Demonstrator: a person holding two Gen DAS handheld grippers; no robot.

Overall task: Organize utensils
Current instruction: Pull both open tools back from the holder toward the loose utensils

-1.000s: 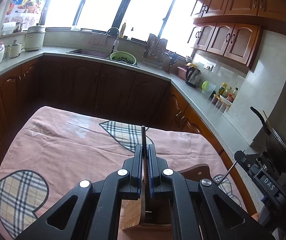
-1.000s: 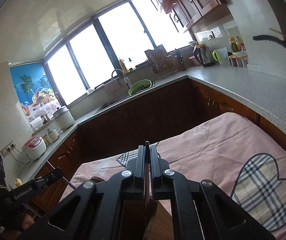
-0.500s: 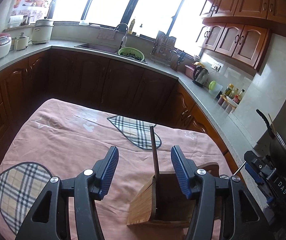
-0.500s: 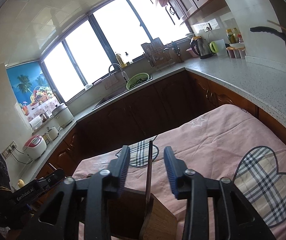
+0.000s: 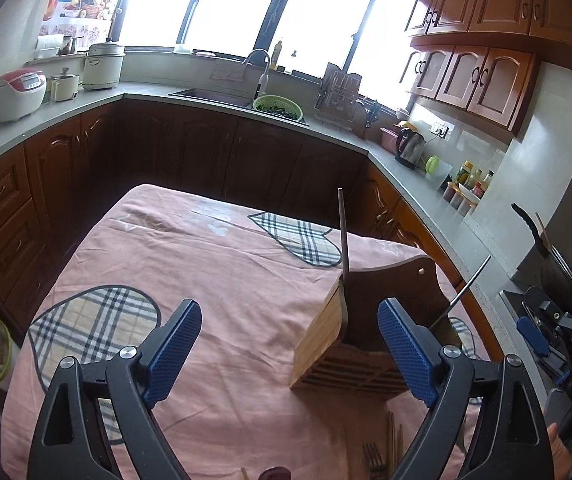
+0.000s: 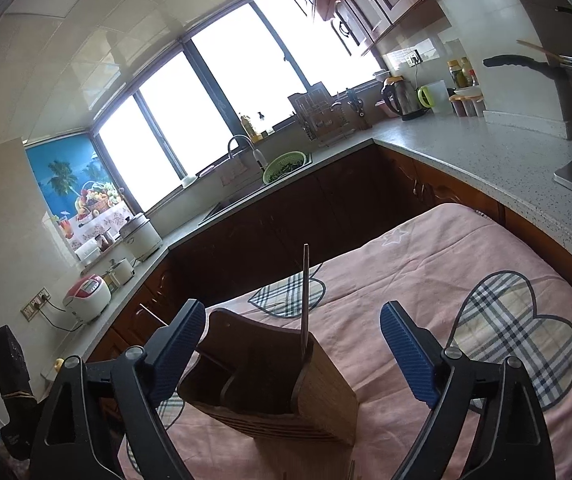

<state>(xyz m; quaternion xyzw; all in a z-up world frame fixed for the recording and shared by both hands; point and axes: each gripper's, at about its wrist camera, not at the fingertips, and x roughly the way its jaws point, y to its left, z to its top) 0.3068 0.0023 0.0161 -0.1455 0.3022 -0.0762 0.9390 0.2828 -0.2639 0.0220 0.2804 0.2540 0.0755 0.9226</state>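
Both grippers have just been opening and have drawn back from the chopstick, each now released and empty. The pink-clothed tabletop carries the holder at 4 o'clock of the left gripper and 7 o'clock of the right gripper. The chopstick stands upright in the holder.

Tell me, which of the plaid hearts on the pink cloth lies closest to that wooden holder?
The plaid heart at the far middle of the pink cloth, just behind the wooden holder; the other full heart lies well off to its left.
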